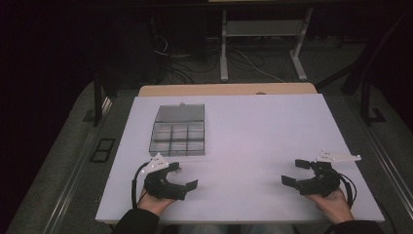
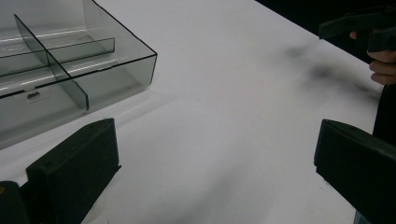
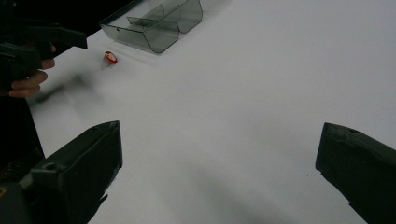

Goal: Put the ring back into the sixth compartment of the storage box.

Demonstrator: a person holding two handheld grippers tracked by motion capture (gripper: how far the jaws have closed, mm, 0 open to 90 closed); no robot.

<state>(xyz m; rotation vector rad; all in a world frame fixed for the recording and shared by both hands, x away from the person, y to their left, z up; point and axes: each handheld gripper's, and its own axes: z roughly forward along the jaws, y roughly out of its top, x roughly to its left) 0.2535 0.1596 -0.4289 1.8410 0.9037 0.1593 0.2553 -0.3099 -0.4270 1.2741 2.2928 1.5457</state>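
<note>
A clear grey compartment box [image 1: 178, 130] with its lid folded back stands on the white table [image 1: 253, 126], left of the middle. Close in front of it my left gripper [image 1: 183, 175] rests low over the table, open, with nothing between its jaws. The left gripper view has the box's corner [image 2: 74, 70] just ahead of the gripper [image 2: 215, 154]. My right gripper [image 1: 295, 172] is open too, near the front right, jaws bare. In the right gripper view [image 3: 217, 158] a small red-and-white item [image 3: 110, 57] lies on the table beside the box [image 3: 154, 23].
Beyond the board's far edge shows a strip of wooden tabletop [image 1: 229, 89], then a dark floor with cables and a desk frame [image 1: 263, 44]. Bare white surface lies between the two grippers and to the right of the box.
</note>
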